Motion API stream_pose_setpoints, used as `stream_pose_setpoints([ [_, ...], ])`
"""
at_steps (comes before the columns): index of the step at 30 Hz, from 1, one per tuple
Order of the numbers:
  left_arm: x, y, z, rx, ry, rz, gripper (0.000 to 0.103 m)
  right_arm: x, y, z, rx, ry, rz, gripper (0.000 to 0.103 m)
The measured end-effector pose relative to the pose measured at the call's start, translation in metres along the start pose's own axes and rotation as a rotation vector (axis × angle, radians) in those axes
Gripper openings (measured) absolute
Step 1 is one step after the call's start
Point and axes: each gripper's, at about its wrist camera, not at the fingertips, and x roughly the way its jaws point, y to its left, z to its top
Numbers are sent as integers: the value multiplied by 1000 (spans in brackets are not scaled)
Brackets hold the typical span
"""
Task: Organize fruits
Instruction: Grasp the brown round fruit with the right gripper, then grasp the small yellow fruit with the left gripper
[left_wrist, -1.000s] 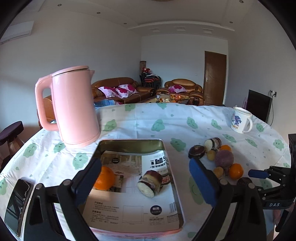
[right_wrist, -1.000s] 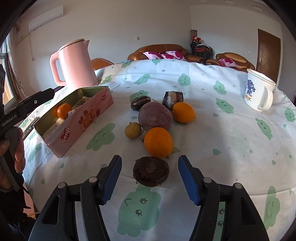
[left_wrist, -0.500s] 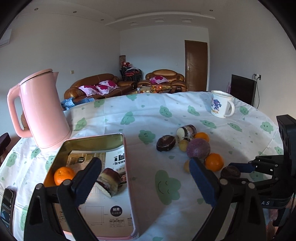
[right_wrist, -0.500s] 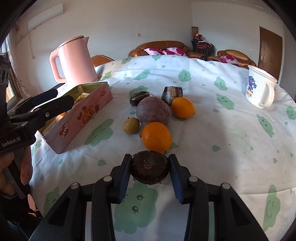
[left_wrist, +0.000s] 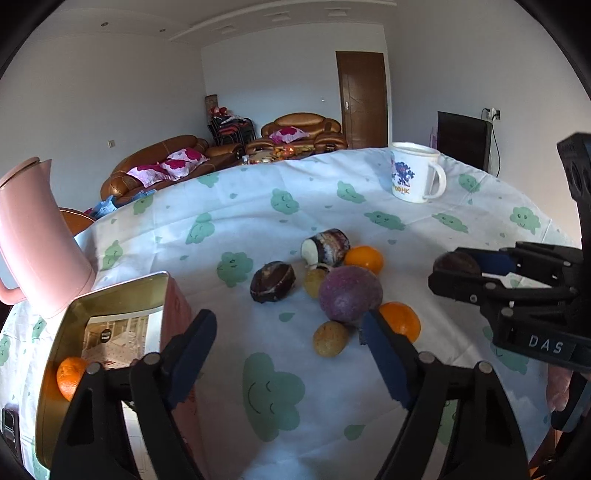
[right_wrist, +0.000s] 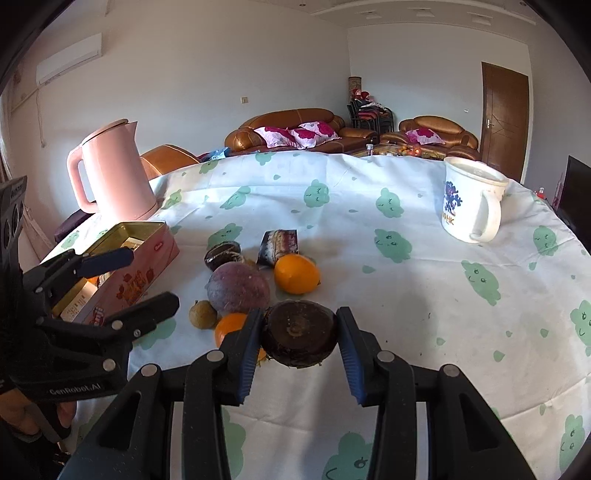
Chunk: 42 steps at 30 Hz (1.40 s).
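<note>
Left wrist view, left gripper (left_wrist: 288, 354): jaws apart with nothing between them; they have just been closing a little, still empty.
Left wrist view, nearest fruit: a small round yellowish fruit (left_wrist: 330, 338) lies on the cloud-print tablecloth (left_wrist: 258, 206) just ahead, inside the right finger; the big dull-purple round fruit (left_wrist: 350, 294) and a bright orange (left_wrist: 400, 320) sit just behind it, touching or nearly so.
Left wrist view, destination: the open pink metal tin (left_wrist: 110, 295) stands to the left, beside the left finger, one orange already inside.
Left wrist view, obstacles: a pink electric kettle (left_wrist: 37, 240) behind the tin; a white printed mug (left_wrist: 415, 173) far back.
Right wrist view, right gripper (right_wrist: 300, 332): clamped on a dark brown round flattened fruit (right_wrist: 300, 334), pads pressing both sides, lifted clear of the cloth.
Right wrist view, key relation: the tin (right_wrist: 147, 254) lies left and ahead of the held fruit; the left gripper (right_wrist: 147, 280) hangs between them.
Judgement: the carry must pass over or around that left gripper and the fruit cluster.
</note>
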Motion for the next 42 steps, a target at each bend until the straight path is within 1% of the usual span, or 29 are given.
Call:
stream_pose_setpoints([
  [1, 3, -1, 0, 0, 12, -7, 79, 1, 0, 2, -4, -5, -12, 42],
  [3, 10, -2, 0, -1, 34, -24, 69, 5, -1, 6, -1, -9, -21, 42],
  [5, 16, -1, -1, -10, 59, -42, 63, 10, -2, 8, 5, -10, -25, 42],
  [7, 21, 0, -2, -18, 83, -58, 62, 14, -2, 7, 10, -9, -25, 42],
  [9, 23, 1, -2, -29, 93, -77, 57, 16, -1, 7, 11, -4, -23, 42],
  [13, 30, -5, -2, -5, 131, -124, 56, 15, -2, 7, 12, -10, -25, 42],
  [17, 41, -9, -3, 4, 186, -164, 44, 15, -2, 7, 15, -14, -27, 42],
  [19, 42, -11, -4, 10, 194, -170, 42, 15, -1, 7, 8, -15, -29, 42],
  [21, 42, -13, -4, 26, 196, -178, 31, 15, -1, 7, 7, -14, -25, 42],
  [22, 41, -14, -4, 27, 197, -174, 28, 15, -1, 7, 8, -13, -19, 42],
  [25, 39, -14, -4, 30, 185, -191, 27, 15, -3, 7, 14, -17, -13, 42],
  [29, 35, -14, -3, 36, 162, -188, 27, 13, -3, 7, 13, -28, -8, 42],
  [33, 31, -9, -2, 16, 136, -194, 27, 11, -2, 7, 9, -41, -5, 42],
  [42, 20, -3, -1, -5, 69, -176, 27, 4, 1, 6, -5, -72, 9, 42],
])
